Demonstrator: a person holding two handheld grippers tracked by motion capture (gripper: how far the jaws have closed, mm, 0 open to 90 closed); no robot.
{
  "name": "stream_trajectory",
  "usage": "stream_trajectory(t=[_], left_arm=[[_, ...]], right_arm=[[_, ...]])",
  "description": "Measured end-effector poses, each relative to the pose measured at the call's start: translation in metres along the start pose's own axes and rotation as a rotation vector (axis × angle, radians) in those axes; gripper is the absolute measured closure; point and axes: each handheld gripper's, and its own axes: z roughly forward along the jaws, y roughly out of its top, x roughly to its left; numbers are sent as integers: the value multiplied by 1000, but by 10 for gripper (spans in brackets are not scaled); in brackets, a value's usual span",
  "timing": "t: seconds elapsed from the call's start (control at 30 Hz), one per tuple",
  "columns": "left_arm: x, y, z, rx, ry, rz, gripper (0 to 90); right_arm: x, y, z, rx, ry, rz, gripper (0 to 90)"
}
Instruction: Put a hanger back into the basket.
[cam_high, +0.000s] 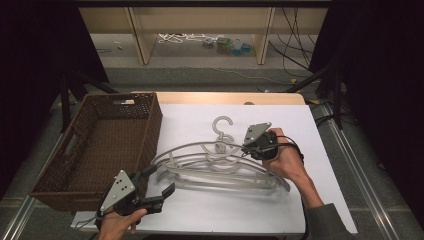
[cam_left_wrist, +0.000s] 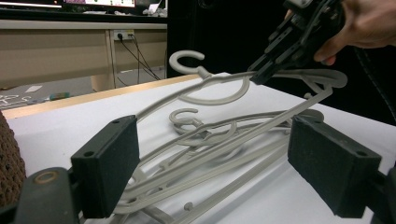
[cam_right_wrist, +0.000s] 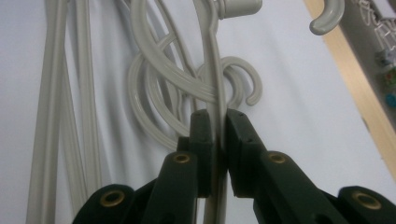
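Several pale grey plastic hangers (cam_high: 220, 172) lie stacked in the middle of the white table (cam_high: 280, 210). My right gripper (cam_high: 245, 146) is shut on the arm of the top hanger (cam_high: 200, 146), just right of its hook, and that side is raised off the stack. In the right gripper view the jaws (cam_right_wrist: 218, 135) pinch the thin hanger bar (cam_right_wrist: 212, 70). My left gripper (cam_high: 159, 181) is open at the stack's left end, close to the table. In the left gripper view the lifted hanger (cam_left_wrist: 187, 58) and the stack (cam_left_wrist: 210, 135) lie ahead, between its wide-apart jaws.
A brown wicker basket (cam_high: 150, 130) stands on the table's left side, right next to the left gripper and the hangers' left tips. Bare white table lies in front of and to the right of the stack. Shelving and cables on the floor are beyond the table's far edge.
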Motion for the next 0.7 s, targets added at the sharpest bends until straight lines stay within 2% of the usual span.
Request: stream_trajectory(t=[0.17,0.37,0.47,0.7], left_arm=[[-2,7,3,-3,10,12,168],[-9,14,16,75,0,29,161],[-15,19,26,115,-8,58,161],[-25,37,53,165,-50,86,160]], right_arm=[[6,-4,-17,-20,-3,-27,823],[17,-8,-29,-28,-9,-73,823],[24,-10,-32,-30,-4,-96,822],[34,-18,-39,-32,-3,-110,822]])
